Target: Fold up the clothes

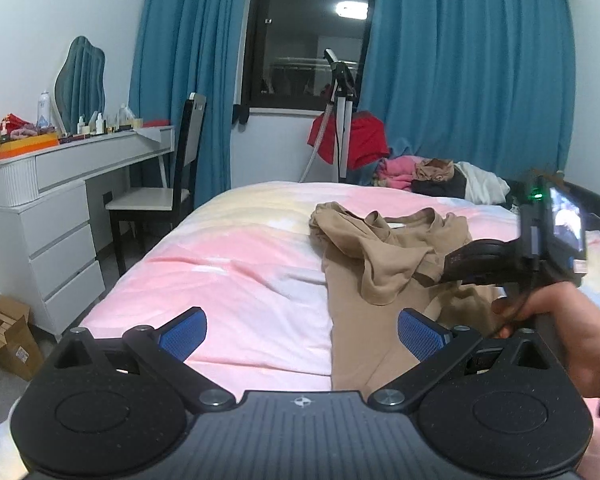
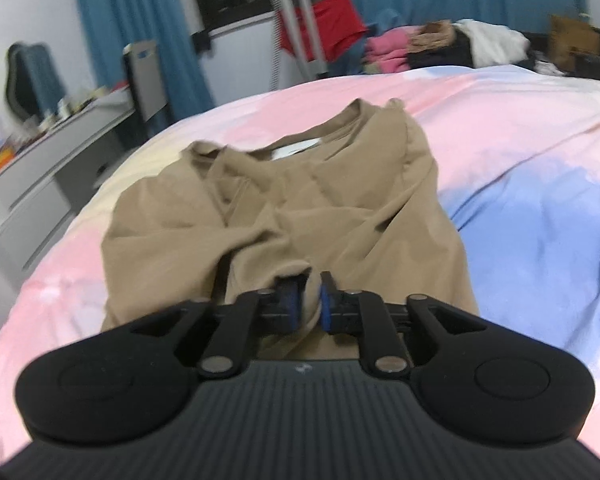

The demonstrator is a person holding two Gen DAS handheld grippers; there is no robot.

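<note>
The tan shirt [image 2: 284, 200] lies rumpled on the bed [image 1: 228, 256], one fold pinched in the right claw [image 2: 309, 306], likely to drag it flat. The left claw [image 1: 302, 330] hovers spread apart, holding nothing.

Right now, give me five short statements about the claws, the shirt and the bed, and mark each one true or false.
1. The right claw is shut on a bunch of the tan shirt. True.
2. The left claw also grips the shirt. False: its blue pads stand wide apart with nothing between them.
3. The shirt lies on the pink and blue bed cover. True.
4. The shirt is neatly folded into a square. False: it is crumpled, with its collar away from the right claw.
5. The curtains are red. False: they are blue.
</note>
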